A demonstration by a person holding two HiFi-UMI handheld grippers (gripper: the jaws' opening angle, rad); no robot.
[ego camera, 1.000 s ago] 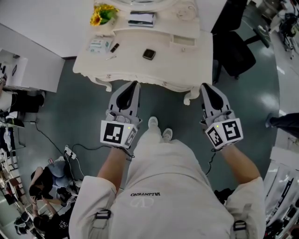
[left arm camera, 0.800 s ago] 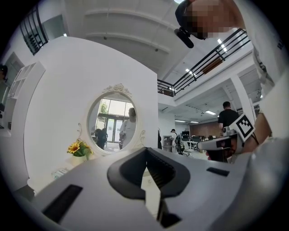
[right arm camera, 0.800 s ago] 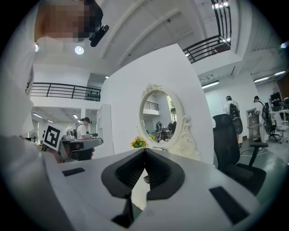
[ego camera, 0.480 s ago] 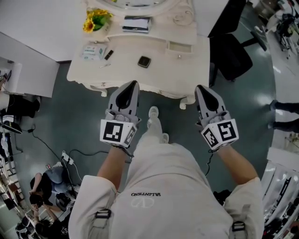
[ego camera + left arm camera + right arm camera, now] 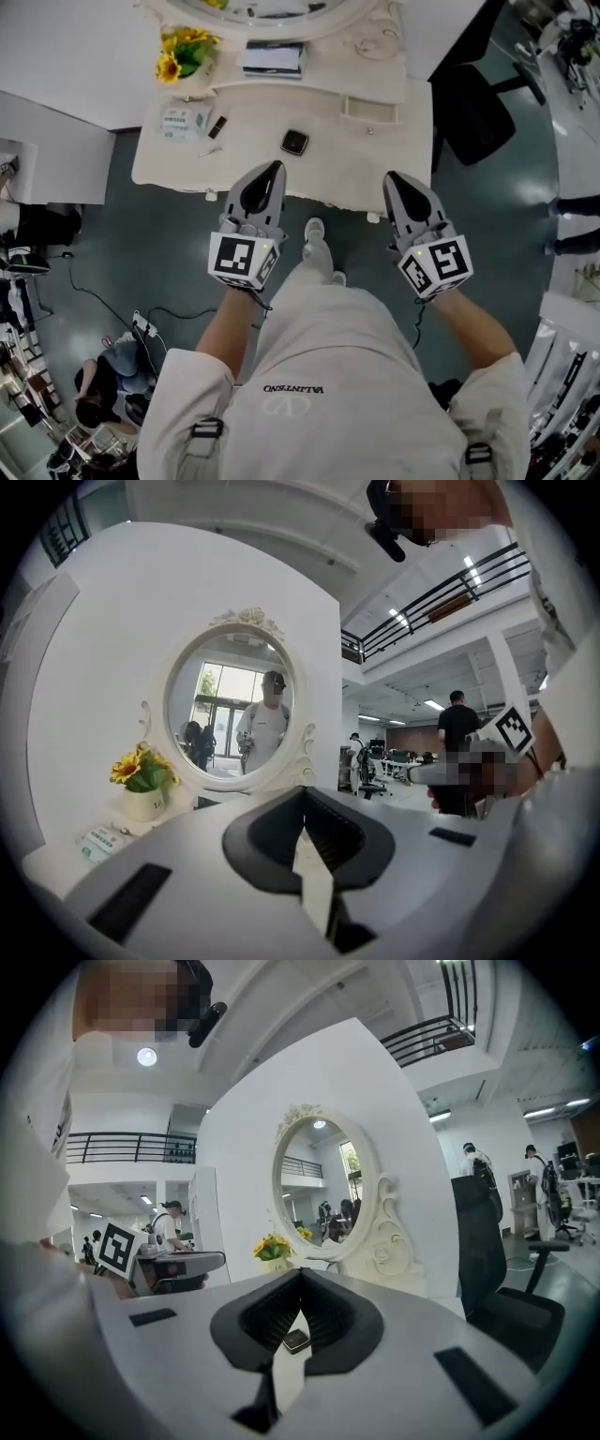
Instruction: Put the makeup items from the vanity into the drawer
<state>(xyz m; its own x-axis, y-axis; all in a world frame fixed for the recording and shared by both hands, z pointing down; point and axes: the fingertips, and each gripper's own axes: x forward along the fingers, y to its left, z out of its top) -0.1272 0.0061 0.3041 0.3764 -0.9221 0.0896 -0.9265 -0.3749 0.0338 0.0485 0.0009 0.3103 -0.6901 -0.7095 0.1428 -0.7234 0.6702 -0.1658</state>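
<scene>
The cream vanity fills the top of the head view. On it lie a dark square compact, a small black tube, a thin pencil-like stick and a green-and-white packet. A small drawer with a knob sits at the right of the vanity top. My left gripper is shut and empty, its tip at the vanity's front edge just short of the compact. My right gripper is also shut and empty, below the drawer. The compact shows through the right jaws' gap.
A round mirror, a sunflower pot and a dark flat box stand at the vanity's back. A black office chair is right of it, a white counter left. A person crouches by floor cables.
Both grippers have moved forward toward the vanity, from well short of its front edge to right at it. Both stayed shut.
</scene>
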